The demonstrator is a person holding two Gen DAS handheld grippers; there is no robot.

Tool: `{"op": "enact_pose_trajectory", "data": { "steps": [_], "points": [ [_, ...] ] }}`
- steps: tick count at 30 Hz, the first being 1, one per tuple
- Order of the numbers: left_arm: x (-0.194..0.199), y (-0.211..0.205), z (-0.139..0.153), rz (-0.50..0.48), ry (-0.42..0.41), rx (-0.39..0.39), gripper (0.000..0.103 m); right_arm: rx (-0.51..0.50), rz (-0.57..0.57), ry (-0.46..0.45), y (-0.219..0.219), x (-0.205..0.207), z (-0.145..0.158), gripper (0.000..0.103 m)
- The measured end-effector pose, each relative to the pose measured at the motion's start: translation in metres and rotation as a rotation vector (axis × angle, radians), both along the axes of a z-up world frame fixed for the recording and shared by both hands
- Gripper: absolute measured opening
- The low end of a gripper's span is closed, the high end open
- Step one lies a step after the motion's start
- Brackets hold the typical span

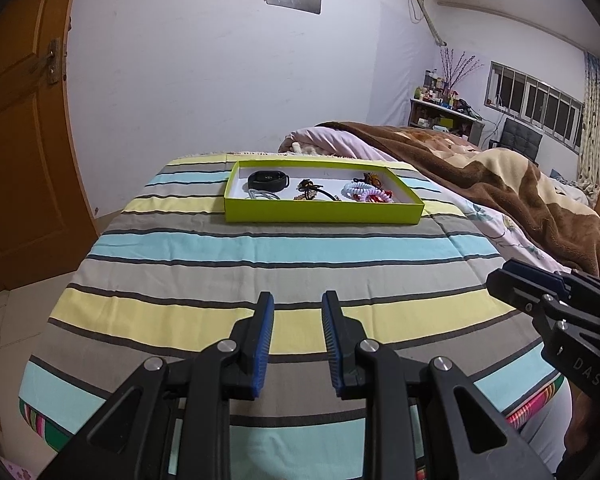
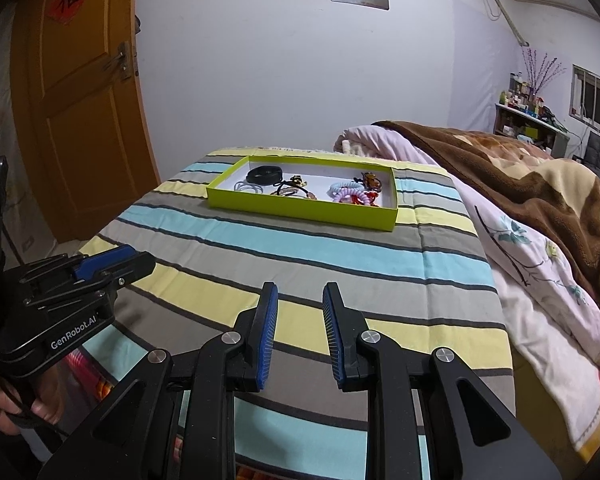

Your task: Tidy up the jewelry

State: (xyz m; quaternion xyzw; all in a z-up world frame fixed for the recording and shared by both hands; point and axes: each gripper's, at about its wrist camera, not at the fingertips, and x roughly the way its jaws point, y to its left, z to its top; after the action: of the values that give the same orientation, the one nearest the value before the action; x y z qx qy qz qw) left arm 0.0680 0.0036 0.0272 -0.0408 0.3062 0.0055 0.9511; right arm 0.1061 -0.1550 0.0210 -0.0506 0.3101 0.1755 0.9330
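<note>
Both tools, left tool (image 1: 298, 300) and right tool (image 2: 300, 292), are hovering spread and empty over the striped bedspread (image 1: 260, 248); beyond them, a green box (image 1: 324, 213) is holding a black watch (image 1: 269, 180) and hair ties (image 1: 362, 191).

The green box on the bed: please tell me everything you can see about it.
The green box is a shallow, lidless rectangular tray, apparently cardboard, lime green outside and white inside. It lies flat on the striped cover, near the far end. Inside lie a black band, white cords, dark beaded pieces, pale spiral hair ties and something red. Neither gripper touches it.
</note>
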Motion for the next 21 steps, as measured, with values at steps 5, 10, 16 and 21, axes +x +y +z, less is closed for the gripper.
{"op": "enact_pose_trajectory", "data": {
  "steps": [5, 10, 16, 21],
  "points": [
    [-0.0013, -0.0012, 0.0005, 0.004, -0.006, 0.002, 0.026, 0.000, -0.001, 0.001, 0.0003, -0.0002, -0.0006, 0.024],
    [-0.0017, -0.0017, 0.0006, 0.001, -0.004, 0.001, 0.026, 0.001, 0.000, 0.004, 0.0005, 0.0001, -0.0006, 0.024],
    [-0.0024, -0.0023, 0.0010, -0.003, -0.009, 0.002, 0.026, -0.001, -0.003, 0.002, -0.0005, 0.0010, -0.0017, 0.024],
    [-0.0035, -0.0029, 0.0023, -0.003, -0.015, 0.003, 0.026, -0.001, -0.004, 0.000, -0.0003, 0.0011, -0.0015, 0.024]
  ]
}}
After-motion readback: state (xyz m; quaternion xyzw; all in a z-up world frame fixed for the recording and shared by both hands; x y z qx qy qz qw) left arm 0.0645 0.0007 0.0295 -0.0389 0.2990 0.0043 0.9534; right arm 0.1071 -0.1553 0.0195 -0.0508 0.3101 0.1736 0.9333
